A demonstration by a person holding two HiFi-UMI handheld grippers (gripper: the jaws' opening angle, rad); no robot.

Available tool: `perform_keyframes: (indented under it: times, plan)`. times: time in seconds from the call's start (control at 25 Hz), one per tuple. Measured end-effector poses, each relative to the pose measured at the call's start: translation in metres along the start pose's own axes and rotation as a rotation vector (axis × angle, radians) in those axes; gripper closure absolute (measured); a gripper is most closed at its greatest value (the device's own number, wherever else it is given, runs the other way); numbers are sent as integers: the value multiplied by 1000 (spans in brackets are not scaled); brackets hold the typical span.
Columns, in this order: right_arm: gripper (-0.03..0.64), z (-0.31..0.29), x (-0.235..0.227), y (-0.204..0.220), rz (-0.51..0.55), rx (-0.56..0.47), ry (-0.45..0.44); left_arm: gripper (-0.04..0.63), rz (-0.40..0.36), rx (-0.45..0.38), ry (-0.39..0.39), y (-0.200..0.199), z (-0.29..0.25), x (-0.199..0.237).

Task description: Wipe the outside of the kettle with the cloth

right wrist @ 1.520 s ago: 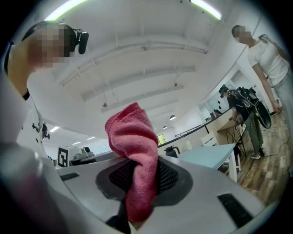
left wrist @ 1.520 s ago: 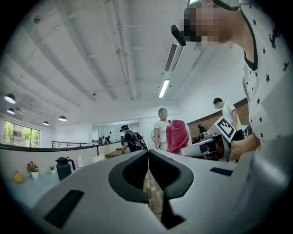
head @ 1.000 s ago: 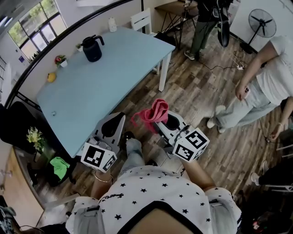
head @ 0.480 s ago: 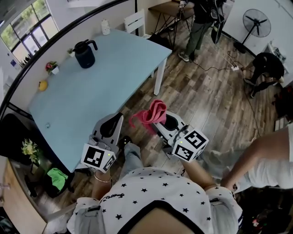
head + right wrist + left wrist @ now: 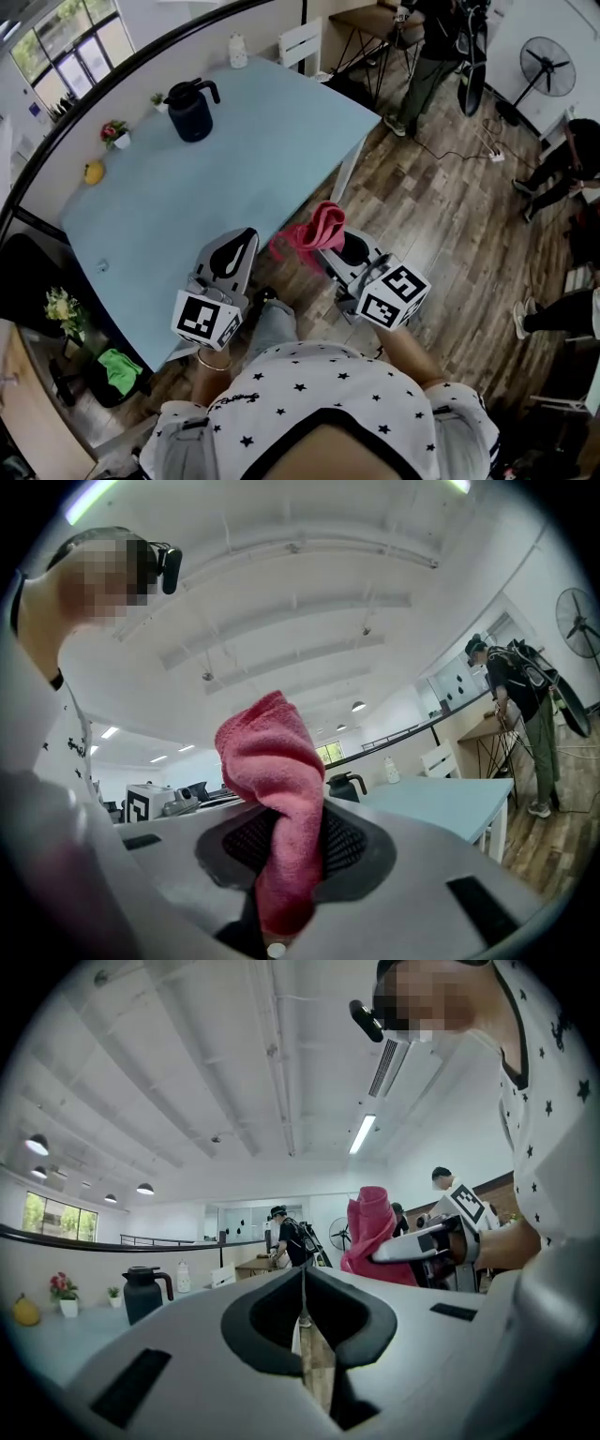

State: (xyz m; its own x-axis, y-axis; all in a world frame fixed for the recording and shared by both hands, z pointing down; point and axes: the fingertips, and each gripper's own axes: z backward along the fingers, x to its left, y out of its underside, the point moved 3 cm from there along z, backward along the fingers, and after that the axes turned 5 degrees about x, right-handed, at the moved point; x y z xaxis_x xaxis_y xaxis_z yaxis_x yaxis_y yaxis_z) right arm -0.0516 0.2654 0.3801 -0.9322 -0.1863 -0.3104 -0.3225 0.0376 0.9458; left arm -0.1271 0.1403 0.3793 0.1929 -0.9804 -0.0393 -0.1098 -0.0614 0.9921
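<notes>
The left tool [image 5: 240, 246] sits at lower centre-left of the head view, over the near edge of the pale blue tabletop [image 5: 272, 141]. In its own view [image 5: 302, 1279] the two jaws are pressed together along a thin seam with nothing between them.

The right tool [image 5: 330, 246] is at lower centre, just right of the left one and over the wooden plank floor [image 5: 422, 206]. Its jaws are clamped on a pink-red terry cloth [image 5: 315, 229]. In the right gripper view [image 5: 286, 841] the cloth [image 5: 274, 761] runs down through the jaws, and a folded bunch of it stands up above them. The left gripper view shows the same cloth [image 5: 368, 1232] right of centre, sticking up from the other tool.

The dark navy kettle with a curved handle [image 5: 190, 105] stands upright in the upper left of the head view, on the far part of the tabletop and well apart from both tools and from the cloth. It appears small at lower left in the left gripper view [image 5: 143, 1293] and just right of the cloth in the right gripper view [image 5: 345, 786].

Along the tabletop's far edge, left of the kettle, are a small potted plant with pink flowers [image 5: 117, 133] and a small yellow object [image 5: 94, 172].
</notes>
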Motion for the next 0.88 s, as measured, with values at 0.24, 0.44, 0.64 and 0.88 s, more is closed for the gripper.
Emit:
perform_keyframes:
  times: [0.24,0.44,0.64,0.88]
  plan:
    - [515,-77,-18,-18,3,23,-25,565,36,7,-34,3,-16,75]
    - [515,-140,-30,-38,17,46,-61,565,23,-2,-82,-6,-24,135]
    - [515,-200,-31,-44,26,85,-115,565,45,2,-148,-2,-14,183]
    - [515,-257,-16,-31,13,146,-227,565,59,16,-272,9,14,220]
